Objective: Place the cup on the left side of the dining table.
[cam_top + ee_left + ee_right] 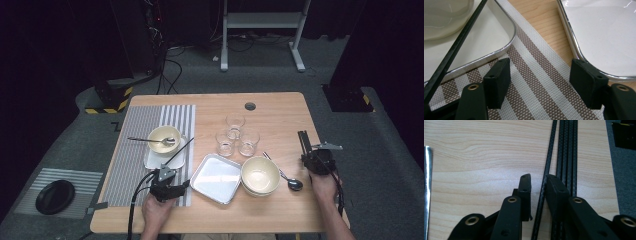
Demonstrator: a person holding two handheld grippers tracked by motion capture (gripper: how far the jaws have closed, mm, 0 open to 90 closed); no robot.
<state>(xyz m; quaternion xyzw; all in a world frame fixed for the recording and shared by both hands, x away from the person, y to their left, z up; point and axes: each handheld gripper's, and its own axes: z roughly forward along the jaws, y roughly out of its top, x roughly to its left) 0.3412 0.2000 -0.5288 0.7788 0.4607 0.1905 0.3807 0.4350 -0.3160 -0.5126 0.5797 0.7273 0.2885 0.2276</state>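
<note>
My left gripper point(540, 73) hangs over the striped mat point(135, 150), jaws wide and empty, between the small tray point(499, 32), where one black chopstick point(456, 47) already rests, and the big tray point(216, 178); at the table's right edge my right gripper point(537, 180) has its jaws narrowed around a single chopstick point(550, 150) beside the spare chopsticks point(567, 150), not yet pinching; I judge this the pick-up step; next I close fully, then lift without dragging the neighbours.
</note>
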